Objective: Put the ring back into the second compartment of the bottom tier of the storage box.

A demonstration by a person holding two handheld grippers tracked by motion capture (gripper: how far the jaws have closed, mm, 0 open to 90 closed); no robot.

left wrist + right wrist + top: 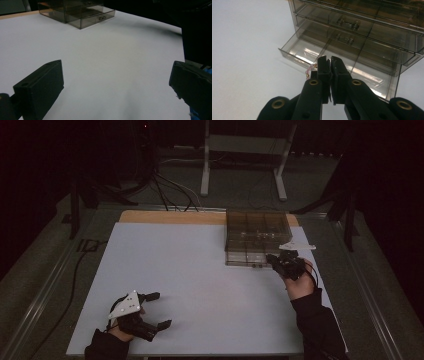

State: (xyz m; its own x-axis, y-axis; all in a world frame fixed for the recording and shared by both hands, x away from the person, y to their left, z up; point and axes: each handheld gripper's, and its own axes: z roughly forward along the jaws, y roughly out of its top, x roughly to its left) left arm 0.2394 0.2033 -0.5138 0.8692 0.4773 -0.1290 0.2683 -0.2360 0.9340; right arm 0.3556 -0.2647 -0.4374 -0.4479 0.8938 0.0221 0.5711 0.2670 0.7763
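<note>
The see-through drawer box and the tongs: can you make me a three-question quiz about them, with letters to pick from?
1. Where on the table does the see-through drawer box stand?
A. at the far edge, toward the person's right
B. in the middle
C. at the near left corner

2. What colour are the beads in the right tongs?
A. green
B. pale pink with gold bits
C. black

3. How is the bottom drawer of the box?
A. pulled out
C. taken off the table
B. pushed fully in

Answers:
1. A: the high view shows the box at the back of the table, ahead of the right hand.
2. B: the right gripper view shows pinkish beads with small gold ones beside the closed jaws.
3. A: the right gripper view shows the drawer sticking out past the ones above it.

The left tongs stand wide open over bare table.
</note>
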